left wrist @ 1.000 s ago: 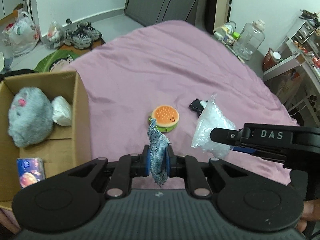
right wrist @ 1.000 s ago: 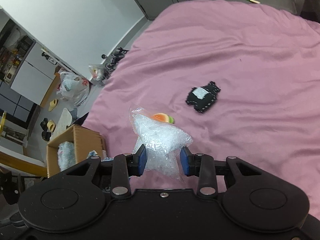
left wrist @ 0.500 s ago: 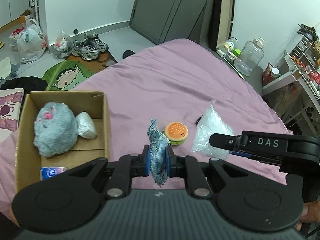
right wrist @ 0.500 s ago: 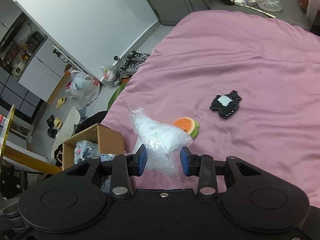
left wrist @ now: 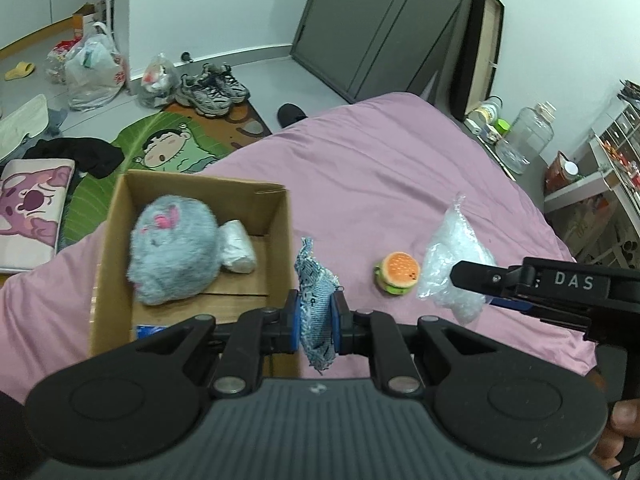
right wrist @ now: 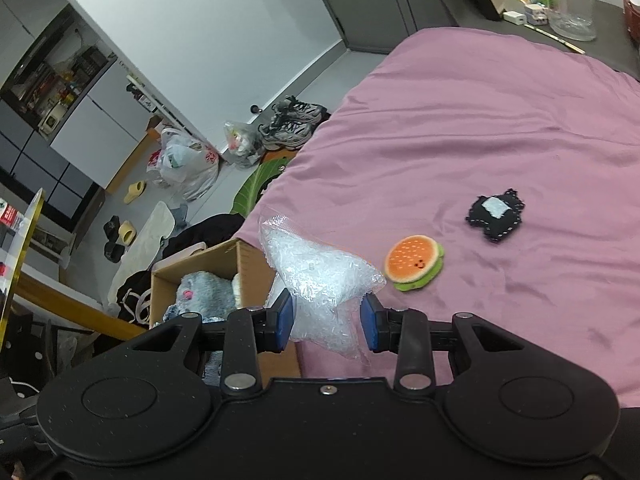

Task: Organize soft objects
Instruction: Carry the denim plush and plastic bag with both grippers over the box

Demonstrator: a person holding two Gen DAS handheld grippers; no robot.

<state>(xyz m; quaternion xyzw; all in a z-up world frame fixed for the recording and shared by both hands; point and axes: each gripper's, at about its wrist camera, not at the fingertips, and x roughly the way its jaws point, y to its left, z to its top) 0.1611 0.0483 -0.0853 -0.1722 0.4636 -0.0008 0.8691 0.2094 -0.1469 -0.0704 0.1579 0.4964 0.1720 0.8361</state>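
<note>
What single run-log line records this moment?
left gripper: shut on denim pouch | right gripper: shut on clear bag | cardboard box: grey plush inside

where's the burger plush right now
The burger plush lies on the pink bedspread, not in the cardboard box; in the right wrist view it sits between the held clear plastic bag and the black plush.

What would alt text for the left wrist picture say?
The left tool grips a blue denim pouch beside an open cardboard box holding a grey plush toy, on a pink bedsheet with a small burger plush.
</note>
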